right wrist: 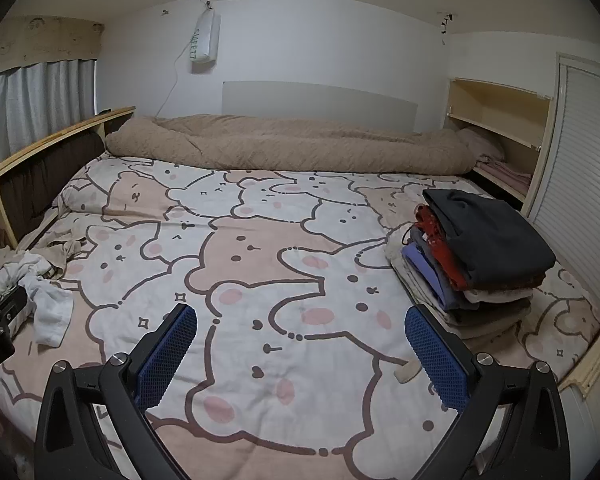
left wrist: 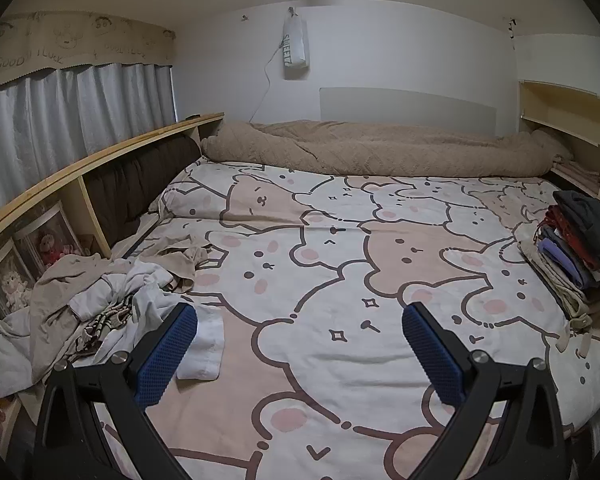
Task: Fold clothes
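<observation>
both fingers apart, empty; unfolded heap (left wrist: 100, 300) left, folded stack (right wrist: 476, 256) right, bedsheet (left wrist: 320, 280) between.

A home bedroom: a wide bed (left wrist: 340, 280) with a cartoon-bear sheet and a rolled tan blanket (left wrist: 380, 148), wooden shelves (left wrist: 100, 184) along its side, a curtained window (left wrist: 60, 120), and folded (right wrist: 480, 252) and loose clothes (left wrist: 112, 296) on it.

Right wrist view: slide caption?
Open right gripper above bear-print bedsheet, folded clothes stack right, unfolded pale garments left.
</observation>
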`<state>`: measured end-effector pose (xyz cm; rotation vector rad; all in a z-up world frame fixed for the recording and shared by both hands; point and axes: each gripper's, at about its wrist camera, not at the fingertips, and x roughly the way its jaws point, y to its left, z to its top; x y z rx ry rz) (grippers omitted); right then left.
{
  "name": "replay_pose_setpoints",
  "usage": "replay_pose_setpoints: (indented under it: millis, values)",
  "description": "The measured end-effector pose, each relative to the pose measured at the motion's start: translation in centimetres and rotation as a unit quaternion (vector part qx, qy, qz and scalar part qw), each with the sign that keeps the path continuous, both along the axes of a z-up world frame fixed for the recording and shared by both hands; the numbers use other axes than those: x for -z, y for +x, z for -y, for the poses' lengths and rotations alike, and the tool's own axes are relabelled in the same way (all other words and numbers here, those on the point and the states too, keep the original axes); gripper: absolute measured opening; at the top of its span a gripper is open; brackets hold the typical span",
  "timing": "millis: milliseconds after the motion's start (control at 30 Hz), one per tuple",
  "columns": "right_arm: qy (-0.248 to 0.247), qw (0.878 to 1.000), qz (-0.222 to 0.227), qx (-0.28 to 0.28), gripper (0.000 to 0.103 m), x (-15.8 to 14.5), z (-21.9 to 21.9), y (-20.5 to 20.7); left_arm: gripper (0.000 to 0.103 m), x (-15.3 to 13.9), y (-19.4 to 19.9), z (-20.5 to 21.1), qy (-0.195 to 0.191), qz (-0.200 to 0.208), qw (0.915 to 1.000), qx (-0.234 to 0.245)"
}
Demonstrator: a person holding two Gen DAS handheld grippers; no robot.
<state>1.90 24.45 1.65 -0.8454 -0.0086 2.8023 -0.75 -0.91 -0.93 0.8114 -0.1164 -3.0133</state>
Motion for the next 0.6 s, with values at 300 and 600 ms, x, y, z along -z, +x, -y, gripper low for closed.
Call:
replay_pose_setpoints:
  millis: [300, 600]
  values:
    - [0.001, 1.0, 0.006, -0.002, 0.103, 0.29, 0.21, -0.39, 0.103, 0.05, 0.1, -0.11, -0.011, -0.01, 0.9999, 0.009]
    - [-0.002, 1.0, 0.007, -0.004, 0.103, 0.45, 0.26, -0.65, 0.103, -0.06, 0.67, 0.42, 0.007, -0.037, 0.9992, 0.01]
